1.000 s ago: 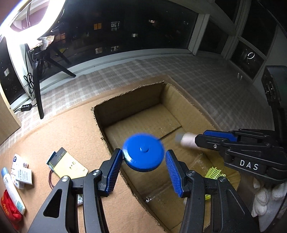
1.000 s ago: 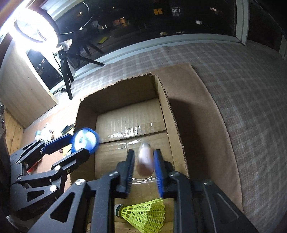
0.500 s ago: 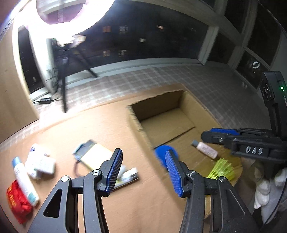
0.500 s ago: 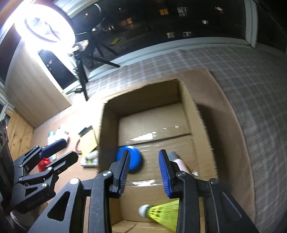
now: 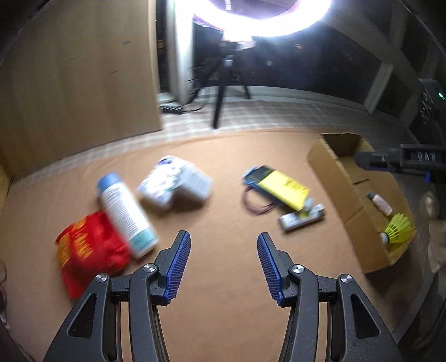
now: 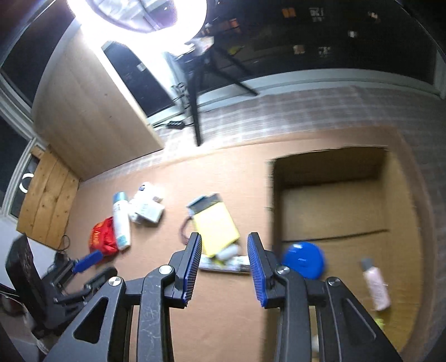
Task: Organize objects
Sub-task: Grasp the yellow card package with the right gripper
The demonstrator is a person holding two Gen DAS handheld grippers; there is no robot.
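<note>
Blue disc (image 6: 303,260), pink bottle (image 6: 376,286) dropped in box (image 6: 334,167); both claws emptied.

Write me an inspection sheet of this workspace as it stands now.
Surface: tan mat on checked floor.
Job's things: box holds blue disc, pink bottle, shuttlecock; outside lie yellow pouch, spray can, red bag, white packs, small tube.
Clutter: nothing seen.
Grippers: left gripper open, empty; right gripper open, empty.
Cables: dark loop by the pouch.
Surroundings: ring light on tripod, dark windows.
</note>
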